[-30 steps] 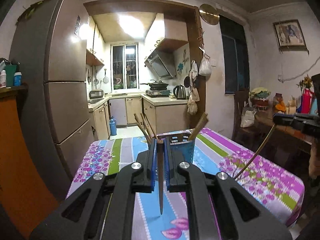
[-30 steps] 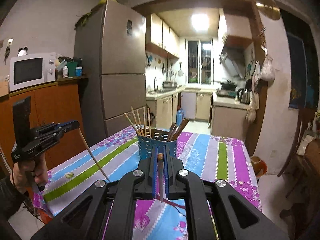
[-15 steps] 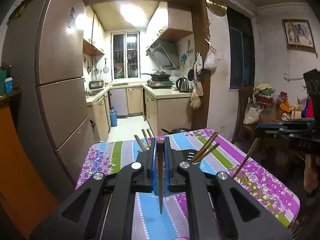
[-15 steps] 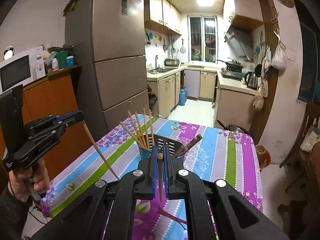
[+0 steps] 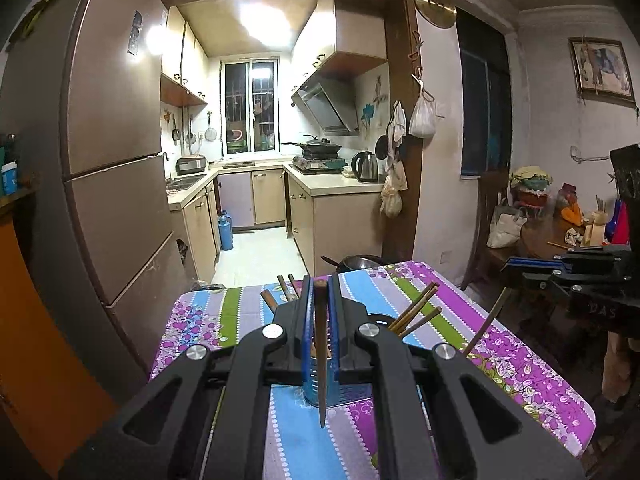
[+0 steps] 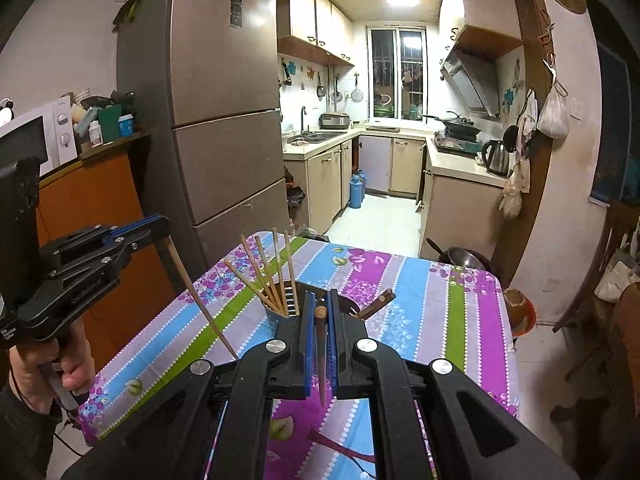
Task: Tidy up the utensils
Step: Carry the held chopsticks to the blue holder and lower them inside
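Observation:
A blue utensil holder (image 6: 280, 314) with several chopsticks (image 6: 264, 272) stands on the flowered tablecloth (image 6: 420, 288); it also shows in the left wrist view (image 5: 316, 384). My left gripper (image 5: 320, 292) is shut on a dark wooden chopstick (image 5: 321, 360), held above the holder. My right gripper (image 6: 320, 304) is shut on a chopstick with a round carved end (image 6: 321, 344), also above the holder. Each gripper shows in the other's view, the left one (image 6: 132, 236) and the right one (image 5: 540, 268), with its chopstick hanging down.
A tall brown fridge (image 6: 224, 120) stands left of the table. An orange cabinet with a microwave (image 6: 44, 136) is at far left. The kitchen opens behind the table. A metal bowl (image 6: 464, 256) sits past the far table edge. A cluttered side table (image 5: 560, 224) is at right.
Both grippers have risen and tilted down, so the holder sits lower and closer under them. Both keep their chopsticks.

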